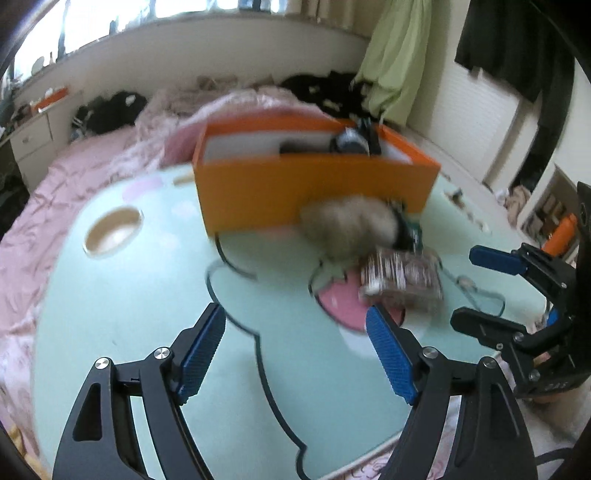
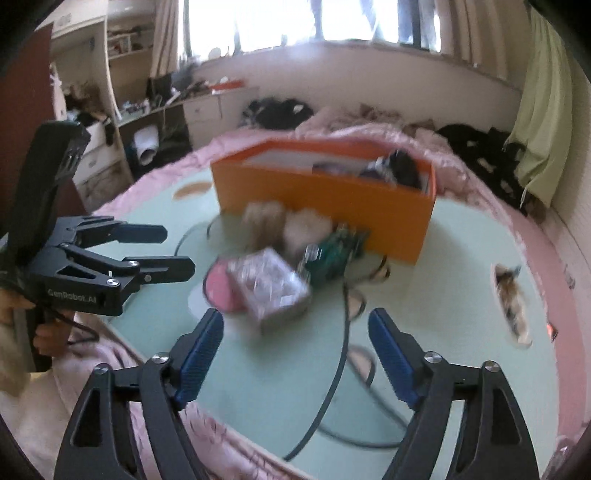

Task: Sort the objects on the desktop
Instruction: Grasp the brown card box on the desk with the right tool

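Lying just beyond the open left tool: patterned packet.

Daylight from the blown-out window lights my feeds softly, while motion blur smears the orange box and clutter, and fisheye bending darkens the corners.

Ahead of my left hand-held gripper the mint worktop lies bare up to the orange box. My right hand-held gripper meets a clear case just ahead, a fluffy toy and green board crowding the box front, a cable beneath.
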The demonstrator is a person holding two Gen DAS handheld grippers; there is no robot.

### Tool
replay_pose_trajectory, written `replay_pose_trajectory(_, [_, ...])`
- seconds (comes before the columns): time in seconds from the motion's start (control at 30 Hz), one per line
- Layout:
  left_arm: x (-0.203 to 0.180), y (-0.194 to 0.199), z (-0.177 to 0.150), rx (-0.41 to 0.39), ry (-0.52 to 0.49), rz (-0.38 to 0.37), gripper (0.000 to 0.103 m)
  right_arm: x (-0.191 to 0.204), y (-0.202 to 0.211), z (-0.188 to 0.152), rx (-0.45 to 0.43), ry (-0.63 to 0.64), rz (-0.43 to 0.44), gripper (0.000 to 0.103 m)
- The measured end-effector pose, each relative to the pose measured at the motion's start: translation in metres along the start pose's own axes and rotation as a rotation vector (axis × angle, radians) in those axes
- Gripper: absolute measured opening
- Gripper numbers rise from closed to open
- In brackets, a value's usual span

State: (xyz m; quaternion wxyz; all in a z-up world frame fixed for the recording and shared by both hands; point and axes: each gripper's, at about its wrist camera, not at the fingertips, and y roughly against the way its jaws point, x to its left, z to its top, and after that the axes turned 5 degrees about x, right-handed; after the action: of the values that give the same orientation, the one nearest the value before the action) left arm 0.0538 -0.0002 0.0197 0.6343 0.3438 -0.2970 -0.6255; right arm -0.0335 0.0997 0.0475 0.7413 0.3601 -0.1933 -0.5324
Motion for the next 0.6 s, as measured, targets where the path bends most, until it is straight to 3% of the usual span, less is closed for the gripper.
replay_pose_trajectory(0.1, [-0.008, -0.010, -0.009, 0.005, -0.018, 0.062, 0.087, 0.003, -0.010, -0.010, 0.011, 0.002, -0.041, 0.092])
replay_pose_trajectory(0.17, [-0.012, -0.013, -0.010, 0.012, -0.027, 0.077, 0.103, 0.004, -0.012, -0.013, 0.012, -0.003, -0.054, 0.098])
replay_pose_trajectory(0.4, [-0.013, -0.014, -0.014, 0.005, -0.032, 0.071, 0.103, 0.001, -0.013, -0.015, -0.005, -0.015, -0.057, 0.100])
replay_pose_trajectory(0.6, [-0.013, -0.016, -0.011, 0.004, -0.032, 0.067, 0.103, -0.007, -0.007, -0.010, -0.039, -0.051, 0.004, 0.096])
